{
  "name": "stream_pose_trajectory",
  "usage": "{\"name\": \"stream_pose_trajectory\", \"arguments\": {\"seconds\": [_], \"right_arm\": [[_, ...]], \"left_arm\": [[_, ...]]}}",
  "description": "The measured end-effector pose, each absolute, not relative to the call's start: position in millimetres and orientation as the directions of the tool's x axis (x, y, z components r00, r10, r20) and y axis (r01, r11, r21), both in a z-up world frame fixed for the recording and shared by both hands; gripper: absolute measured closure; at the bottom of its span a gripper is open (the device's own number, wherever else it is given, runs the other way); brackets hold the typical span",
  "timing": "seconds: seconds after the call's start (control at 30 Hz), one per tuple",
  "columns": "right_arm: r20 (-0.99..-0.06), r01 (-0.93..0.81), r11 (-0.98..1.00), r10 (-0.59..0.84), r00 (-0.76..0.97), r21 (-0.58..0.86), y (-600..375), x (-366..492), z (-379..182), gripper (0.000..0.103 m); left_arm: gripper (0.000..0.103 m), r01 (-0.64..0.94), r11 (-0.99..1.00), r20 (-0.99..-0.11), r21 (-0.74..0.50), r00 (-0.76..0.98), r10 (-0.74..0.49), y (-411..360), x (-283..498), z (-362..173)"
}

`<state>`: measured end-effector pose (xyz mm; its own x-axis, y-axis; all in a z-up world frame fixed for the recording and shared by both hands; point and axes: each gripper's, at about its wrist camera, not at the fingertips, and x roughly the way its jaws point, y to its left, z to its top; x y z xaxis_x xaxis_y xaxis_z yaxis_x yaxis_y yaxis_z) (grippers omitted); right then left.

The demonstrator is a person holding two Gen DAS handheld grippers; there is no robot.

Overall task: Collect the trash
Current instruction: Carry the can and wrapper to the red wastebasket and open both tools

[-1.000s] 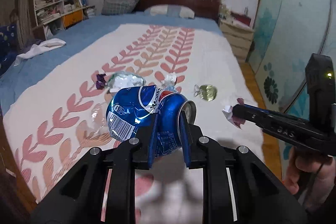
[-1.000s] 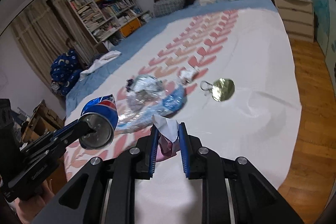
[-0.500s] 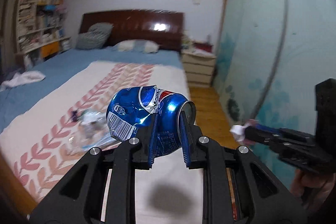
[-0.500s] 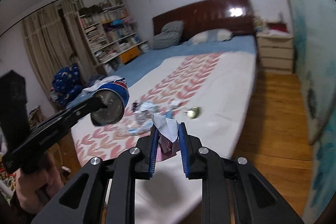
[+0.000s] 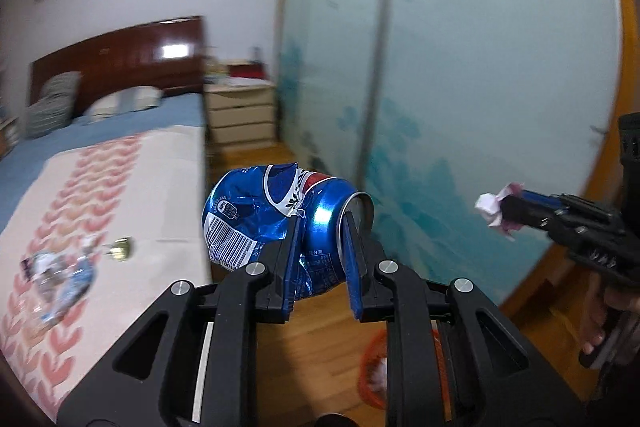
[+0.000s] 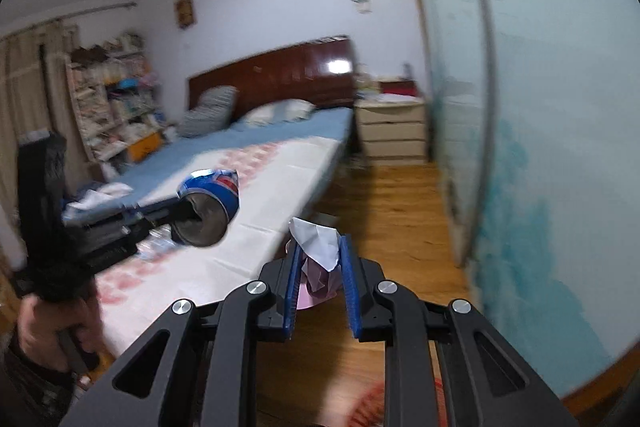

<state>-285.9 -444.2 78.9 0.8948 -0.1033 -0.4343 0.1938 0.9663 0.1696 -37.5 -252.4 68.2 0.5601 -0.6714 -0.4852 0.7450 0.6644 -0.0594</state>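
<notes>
Both tools are matte black plastic. The left gripper point(image 5: 322, 247) has two angular arms with long cut-out slots, four round silver screw heads across the linkage, and blue ribbed pads lining the inner faces of its fingers point(image 5: 289, 259). The right gripper point(image 6: 320, 271) is built alike: black arms, silver screws, blue ribbed pads. Seen side-on, each body is a black, boxy pistol shape with faint raised lettering. A dark sleeve point(image 6: 24, 387) covers the left wrist.

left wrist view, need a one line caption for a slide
Left gripper clamps a crushed blue can beside the bed; right gripper holds crumpled paper.
</notes>
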Motion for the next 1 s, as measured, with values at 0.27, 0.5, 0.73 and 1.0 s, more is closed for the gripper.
{"name": "stream_pose_trajectory", "arguments": {"seconds": [0.27, 0.5, 0.73, 1.0], "right_arm": [[-0.601, 0.377, 0.896, -0.170, 0.781, 0.237, -531, -329, -25, 0.083], [-0.745, 0.510, 0.820, -0.165, 0.646, 0.260, -572, -331, -114, 0.083], [-0.797, 0.551, 0.794, -0.150, 0.586, 0.256, -579, -319, -160, 0.083], [-0.797, 0.556, 0.789, -0.148, 0.585, 0.262, -573, -309, -156, 0.082]], "left_arm": [[0.083, 0.866, 0.489, -0.641, -0.100, 0.320, -0.698, -355, -50, 6], [0.083, 0.917, 0.383, -0.815, -0.114, 0.134, -0.564, -427, -67, -94], [0.083, 0.946, 0.307, -0.866, -0.100, 0.069, -0.496, -452, -84, -125], [0.083, 0.940, 0.323, -0.866, -0.109, 0.070, -0.494, -456, -88, -127]]}}
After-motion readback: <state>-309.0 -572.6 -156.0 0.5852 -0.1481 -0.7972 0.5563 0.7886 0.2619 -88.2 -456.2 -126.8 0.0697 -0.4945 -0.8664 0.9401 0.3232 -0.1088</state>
